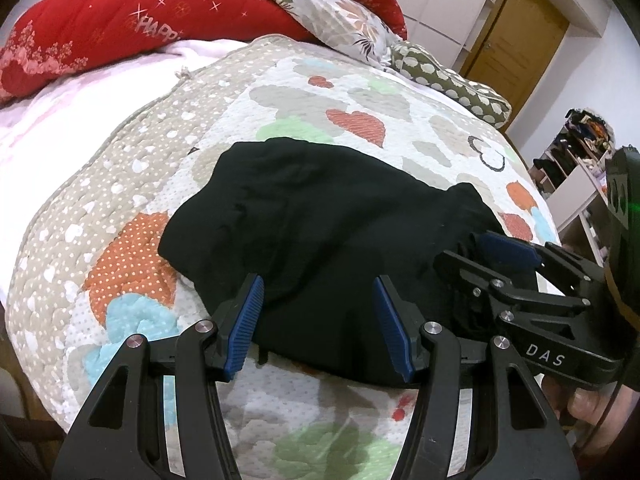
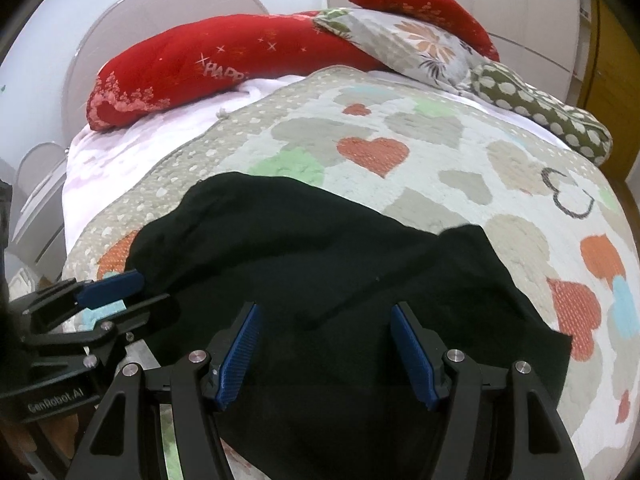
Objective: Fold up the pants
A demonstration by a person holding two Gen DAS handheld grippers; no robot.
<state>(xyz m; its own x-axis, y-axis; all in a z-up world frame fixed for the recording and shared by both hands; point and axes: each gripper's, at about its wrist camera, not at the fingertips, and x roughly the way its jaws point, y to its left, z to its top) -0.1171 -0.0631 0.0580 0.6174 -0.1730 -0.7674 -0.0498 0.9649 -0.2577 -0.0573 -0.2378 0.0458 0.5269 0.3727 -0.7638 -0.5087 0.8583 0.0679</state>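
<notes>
Hovering low over the near edge of the bed, the left gripper [image 1: 318, 320] had its blue-padded fingers [image 1: 245, 326] spread wide with nothing between them, and the near hem of the black pants [image 1: 320, 232] lay directly ahead of and beneath the gap. The right gripper [image 2: 326, 350] was likewise spread and empty, poised over the same dark cloth, its pads [image 2: 414, 354] above the fabric; whether they touched it could not be told. In the left wrist view the right gripper [image 1: 500, 254] showed from the side at the garment's right end, its jaws apart at the edge of the cloth there. The pants sat already bundled into a broad, partly folded slab on the heart-patterned quilt [image 1: 352, 120], the long axis running left to right across both cameras, roughly square to the direction the fingers pointed. Its left end rose as a rounded hump toward the headboard side; its right end tapered to a flatter corner near the quilt's edge. Each gripper stood nearest its own end, so the next fold likely turned on pinching the near edge and carrying it away. Beyond lay a red pillow [image 1: 120, 28], a floral pillow [image 1: 332, 16] and a spotted green pillow [image 1: 452, 80].
</notes>
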